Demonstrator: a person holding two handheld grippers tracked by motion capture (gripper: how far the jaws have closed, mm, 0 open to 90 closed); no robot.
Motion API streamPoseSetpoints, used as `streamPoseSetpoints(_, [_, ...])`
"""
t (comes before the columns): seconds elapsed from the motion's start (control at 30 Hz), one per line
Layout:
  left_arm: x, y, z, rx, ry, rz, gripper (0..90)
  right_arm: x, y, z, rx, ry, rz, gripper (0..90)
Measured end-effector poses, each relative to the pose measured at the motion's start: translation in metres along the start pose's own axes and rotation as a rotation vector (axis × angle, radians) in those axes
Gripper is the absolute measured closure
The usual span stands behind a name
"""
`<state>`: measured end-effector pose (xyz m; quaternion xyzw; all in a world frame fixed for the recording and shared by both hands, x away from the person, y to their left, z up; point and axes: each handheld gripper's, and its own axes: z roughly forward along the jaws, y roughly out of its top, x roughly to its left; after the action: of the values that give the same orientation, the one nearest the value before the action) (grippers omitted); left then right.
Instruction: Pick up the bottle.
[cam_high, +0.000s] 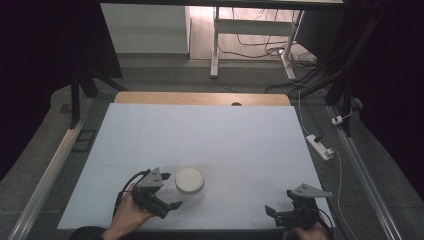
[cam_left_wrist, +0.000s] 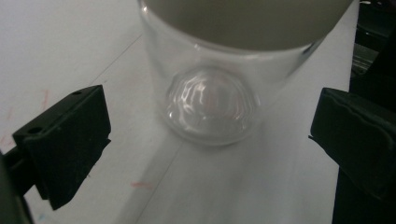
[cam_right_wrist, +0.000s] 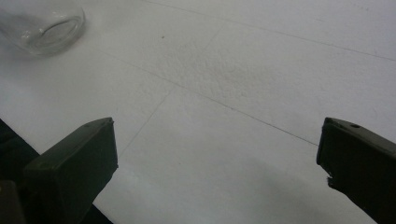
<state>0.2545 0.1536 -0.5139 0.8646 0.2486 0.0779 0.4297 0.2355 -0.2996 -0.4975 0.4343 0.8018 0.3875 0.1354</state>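
No label or writing could be read on the glass jar (cam_high: 190, 186), which stood upright near the front edge of the white table (cam_high: 200, 135), closed by a pale lid (cam_high: 190, 178). The left gripper (cam_high: 168, 191) was just beside it, jaws spread wide, not touching. In the left gripper view the jar's top was cut off. The right gripper (cam_high: 280, 204) was open too, well apart from the jar.
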Motion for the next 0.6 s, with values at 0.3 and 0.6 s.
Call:
streamPoseSetpoints(0.3, [0.001,0.01,0.02,-0.022,-0.021,0.045,0.0,0.0,0.0,0.0,0.002,0.001,-0.002,0.0])
streamPoseSetpoints(0.6, [0.001,0.015,0.036,-0.022,-0.024,0.075,0.0,-0.001,0.0,0.0,0.003,0.006,0.0,0.0])
